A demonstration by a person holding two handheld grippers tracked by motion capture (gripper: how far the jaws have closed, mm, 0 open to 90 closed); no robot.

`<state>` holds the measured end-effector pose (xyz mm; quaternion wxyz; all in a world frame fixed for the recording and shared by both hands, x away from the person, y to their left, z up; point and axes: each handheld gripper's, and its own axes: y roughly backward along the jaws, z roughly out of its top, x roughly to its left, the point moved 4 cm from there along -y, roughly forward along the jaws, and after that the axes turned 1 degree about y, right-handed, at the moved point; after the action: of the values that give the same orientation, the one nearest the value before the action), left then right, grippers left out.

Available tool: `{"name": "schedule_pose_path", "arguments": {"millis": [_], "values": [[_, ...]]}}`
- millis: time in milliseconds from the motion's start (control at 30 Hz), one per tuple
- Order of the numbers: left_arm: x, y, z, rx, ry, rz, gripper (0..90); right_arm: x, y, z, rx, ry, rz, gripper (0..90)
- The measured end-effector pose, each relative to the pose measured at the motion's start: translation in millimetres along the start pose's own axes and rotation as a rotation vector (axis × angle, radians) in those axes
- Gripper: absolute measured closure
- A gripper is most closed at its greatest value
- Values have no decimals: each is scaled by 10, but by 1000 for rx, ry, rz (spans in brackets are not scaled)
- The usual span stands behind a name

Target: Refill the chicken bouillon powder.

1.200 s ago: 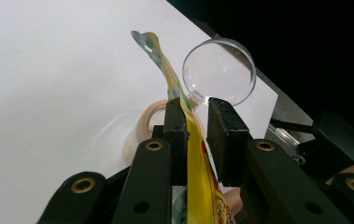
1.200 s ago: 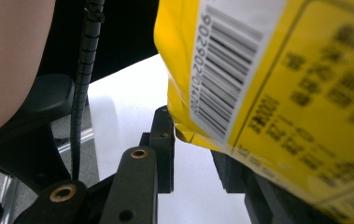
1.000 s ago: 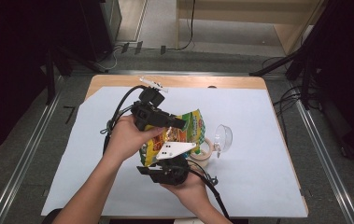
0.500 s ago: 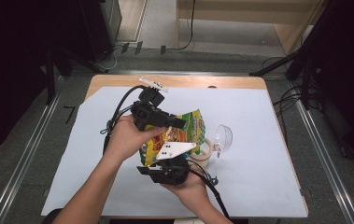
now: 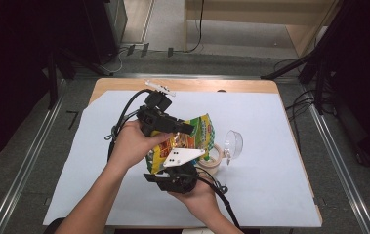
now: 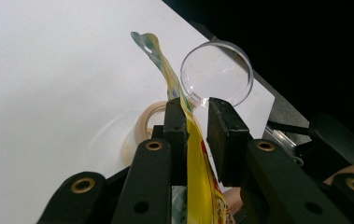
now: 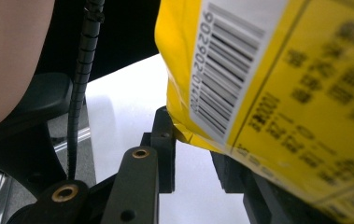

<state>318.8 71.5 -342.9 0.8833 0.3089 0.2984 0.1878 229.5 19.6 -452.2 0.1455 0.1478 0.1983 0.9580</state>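
Note:
A yellow and green snack bag (image 5: 197, 134) hangs tilted above the table between both grippers. My left gripper (image 5: 188, 129) comes in from the left and is shut on the bag's upper part. In the left gripper view the bag (image 6: 198, 186) runs edge-on between the jaws of my left gripper (image 6: 197, 105); it lies against one pad and fills the gap lower down. My right gripper (image 5: 170, 163), under its white plate, takes the bag from below. In the right gripper view the barcode corner of the bag (image 7: 282, 93) sits between the jaws of my right gripper (image 7: 195, 140), and it hides one jaw.
A roll of beige tape (image 5: 214, 161) lies flat under the bag, with a clear round lens with a short handle (image 5: 234, 142) just right of it. White paper (image 5: 270, 170) covers the wooden table (image 5: 197, 85). A small white object (image 5: 159, 87) lies at the back edge.

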Motion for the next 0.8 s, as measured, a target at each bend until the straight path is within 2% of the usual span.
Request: {"name": "schedule_pose_path", "arguments": {"millis": [800], "values": [[52,21,39,-6,2,12,791,-23,-5,57,1,1,1,731]]}}
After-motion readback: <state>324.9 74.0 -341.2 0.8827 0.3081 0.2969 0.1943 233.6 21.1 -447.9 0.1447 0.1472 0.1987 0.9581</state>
